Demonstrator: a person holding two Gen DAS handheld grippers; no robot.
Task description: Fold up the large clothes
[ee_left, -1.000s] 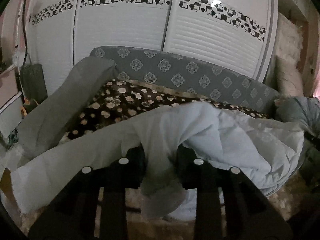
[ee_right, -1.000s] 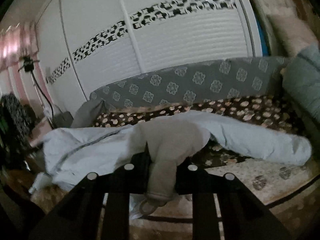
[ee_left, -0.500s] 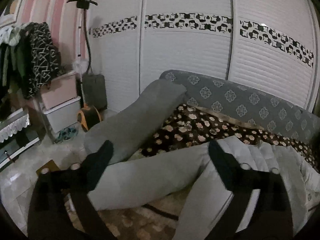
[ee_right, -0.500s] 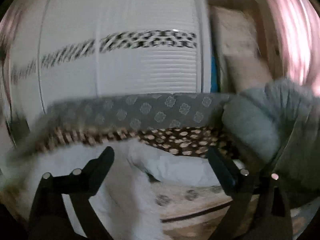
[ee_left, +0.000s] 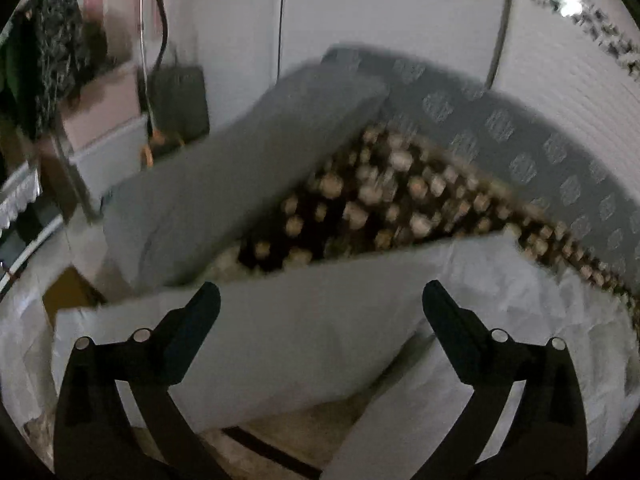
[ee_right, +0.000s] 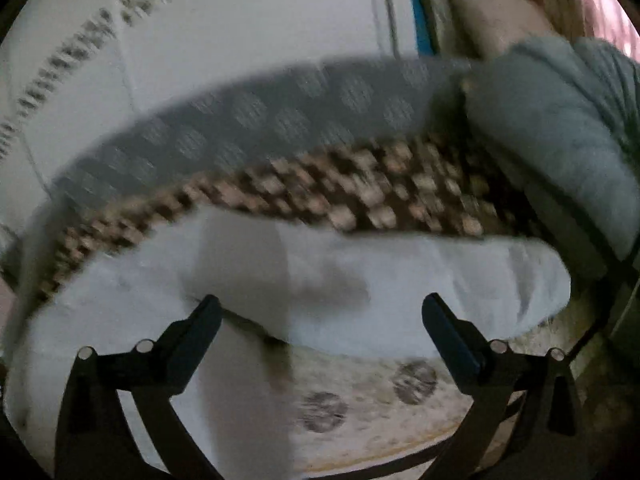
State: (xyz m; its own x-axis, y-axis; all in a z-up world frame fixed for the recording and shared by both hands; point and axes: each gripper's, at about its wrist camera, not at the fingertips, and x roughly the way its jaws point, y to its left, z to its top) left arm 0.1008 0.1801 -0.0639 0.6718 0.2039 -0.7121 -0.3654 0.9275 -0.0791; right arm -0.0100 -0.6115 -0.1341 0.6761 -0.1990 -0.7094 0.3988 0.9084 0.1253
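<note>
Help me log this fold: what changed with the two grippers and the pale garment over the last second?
Both grippers let go. The left gripper and the right gripper, each pinching a bunch of the pale garment a second ago, now stand open with nothing pinched, and the right's jaws are opening. The garment dropped flatter onto the spotted blanket. The sofa and the wardrobe stayed put.

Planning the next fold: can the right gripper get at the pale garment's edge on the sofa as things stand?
Probably yes. The right gripper has its jaws opening, nothing is between them, and the pale garment lies directly ahead over the sofa's front edge with nothing in the way.
</note>
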